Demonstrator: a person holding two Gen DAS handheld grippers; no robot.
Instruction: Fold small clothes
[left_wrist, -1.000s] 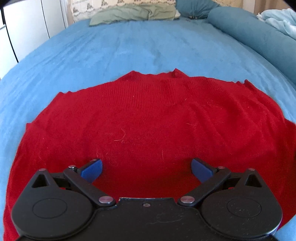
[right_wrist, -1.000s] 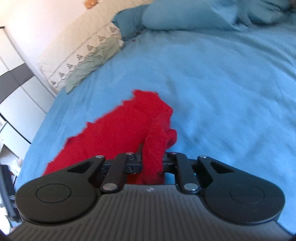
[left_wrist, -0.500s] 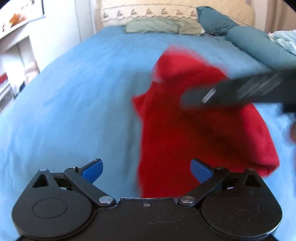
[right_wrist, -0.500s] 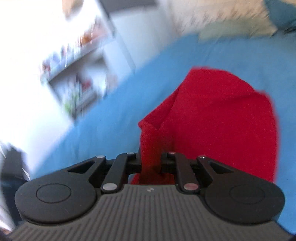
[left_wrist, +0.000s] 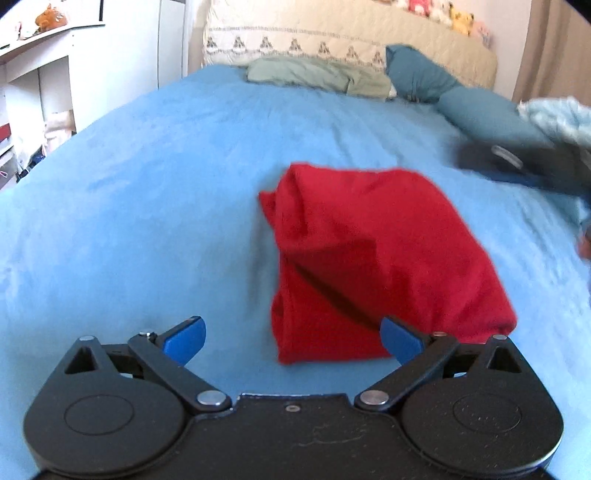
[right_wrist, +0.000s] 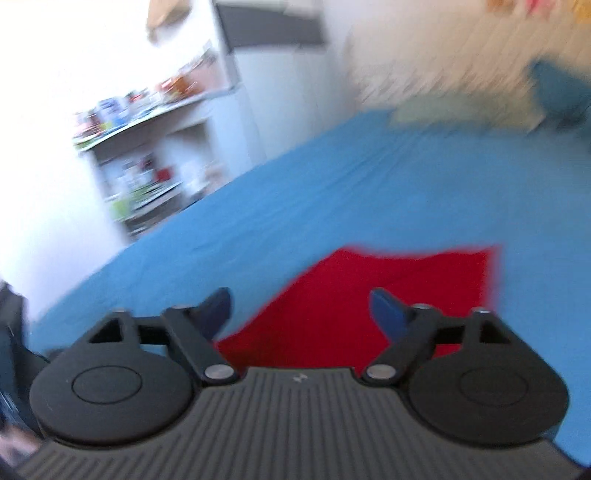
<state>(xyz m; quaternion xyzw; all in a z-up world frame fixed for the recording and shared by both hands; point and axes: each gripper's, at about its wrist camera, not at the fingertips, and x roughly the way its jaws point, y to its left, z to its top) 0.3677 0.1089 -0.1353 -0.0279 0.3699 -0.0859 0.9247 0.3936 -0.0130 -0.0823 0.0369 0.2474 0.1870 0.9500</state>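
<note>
A red knitted garment (left_wrist: 376, 258) lies folded over itself on the blue bed cover (left_wrist: 147, 206). My left gripper (left_wrist: 291, 339) is open and empty, just short of the garment's near edge. The right gripper's body shows blurred at the right edge of the left wrist view (left_wrist: 517, 162), above the bed. In the right wrist view the right gripper (right_wrist: 301, 312) is open and empty, with the red garment (right_wrist: 369, 295) just beyond its fingers. That view is motion-blurred.
Pillows, a green one (left_wrist: 317, 74) and a teal one (left_wrist: 417, 77), lie at the headboard. A teal bolster (left_wrist: 484, 114) and a pale blue cloth (left_wrist: 554, 114) lie at the right. White shelves (right_wrist: 147, 158) stand beyond the bed's left edge.
The right gripper carried one side of the garment across, folding it over, then opened and let go. It has drawn back to the right. The left gripper stayed open.
</note>
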